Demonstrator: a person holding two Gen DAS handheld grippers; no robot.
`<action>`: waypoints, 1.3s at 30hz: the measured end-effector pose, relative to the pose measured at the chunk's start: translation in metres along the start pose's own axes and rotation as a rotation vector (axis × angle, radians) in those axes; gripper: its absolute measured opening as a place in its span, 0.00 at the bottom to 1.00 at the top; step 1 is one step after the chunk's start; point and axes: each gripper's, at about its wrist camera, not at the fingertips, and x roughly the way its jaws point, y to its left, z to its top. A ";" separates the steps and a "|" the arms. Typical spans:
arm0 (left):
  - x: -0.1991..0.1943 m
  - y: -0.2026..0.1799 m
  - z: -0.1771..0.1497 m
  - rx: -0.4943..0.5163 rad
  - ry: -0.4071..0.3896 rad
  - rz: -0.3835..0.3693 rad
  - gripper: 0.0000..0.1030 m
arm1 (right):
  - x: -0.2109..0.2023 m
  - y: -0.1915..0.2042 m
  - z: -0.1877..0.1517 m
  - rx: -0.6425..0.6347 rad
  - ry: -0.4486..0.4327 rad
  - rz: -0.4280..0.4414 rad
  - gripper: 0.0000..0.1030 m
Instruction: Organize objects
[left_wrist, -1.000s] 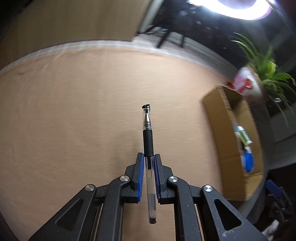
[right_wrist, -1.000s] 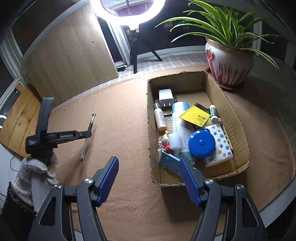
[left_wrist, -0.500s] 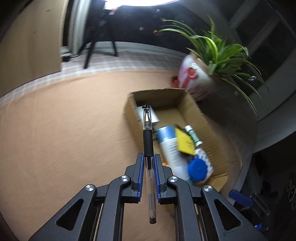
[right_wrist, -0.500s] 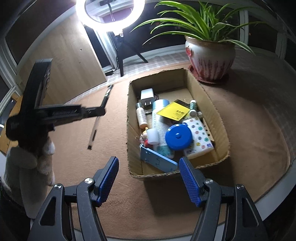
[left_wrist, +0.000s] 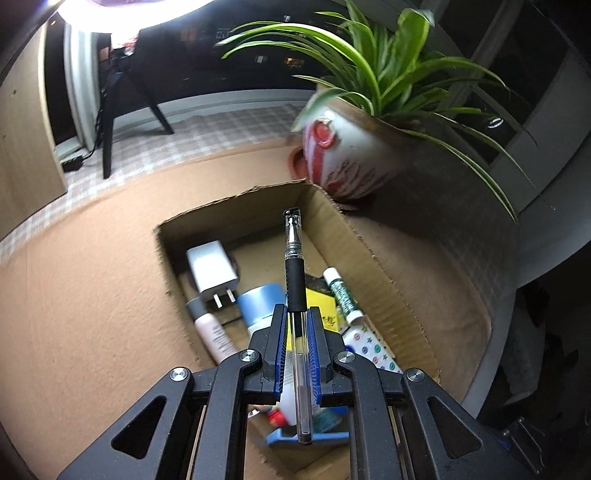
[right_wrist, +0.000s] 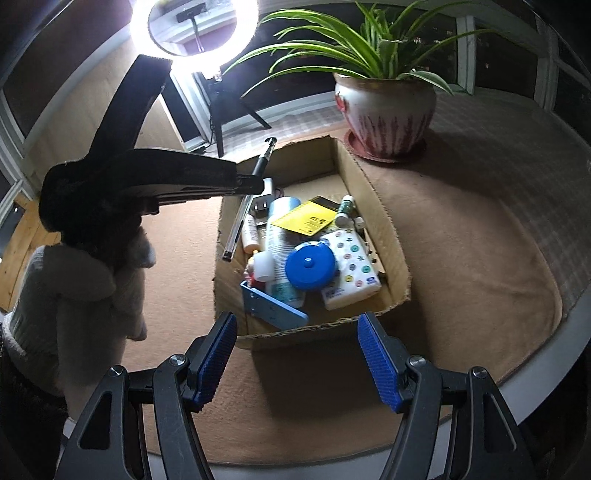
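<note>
The pen (left_wrist: 295, 280) is clamped lengthwise between the blue pads of the left hand-held gripper (left_wrist: 295, 325), its capped tip jutting well forward and its clear tail running back between the jaws. Gripped near its middle like that, it sits balanced and points where the gripper points, which I judge is why it was taken that way: it can be aimed and let fall flat.

Below and ahead of that gripper lies the open cardboard box (left_wrist: 388, 266) on the tan-covered desk (left_wrist: 74, 295). From the right wrist view the pen (right_wrist: 258, 166) hangs over the box's left wall (right_wrist: 221, 236), not yet lowered inside. The box already holds a white charger (left_wrist: 210, 266), a small pink bottle (left_wrist: 216, 336), a yellow notepad (right_wrist: 306, 218), a blue round tape measure (right_wrist: 308, 264), a spotted white pack (right_wrist: 351, 269) and a glue stick (left_wrist: 341, 295), heaped loosely. The gap along the left wall looks to me like the likely slot for the pen.

The right hand-held gripper (right_wrist: 299, 360) waits on the near side of the box with its jaws spread wide and nothing between them, probably kept back so as not to crowd the drop.

Beyond the box's far right corner stands a potted plant (right_wrist: 384, 107).
</note>
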 end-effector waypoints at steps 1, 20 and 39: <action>0.002 -0.003 0.002 0.006 0.001 0.004 0.11 | 0.000 -0.002 0.000 0.002 0.000 -0.002 0.62; -0.037 0.005 -0.001 0.032 -0.106 0.096 0.77 | 0.006 0.009 0.000 -0.012 0.013 0.030 0.62; -0.153 0.105 -0.079 -0.100 -0.175 0.246 0.78 | 0.014 0.095 0.000 -0.115 0.006 0.117 0.63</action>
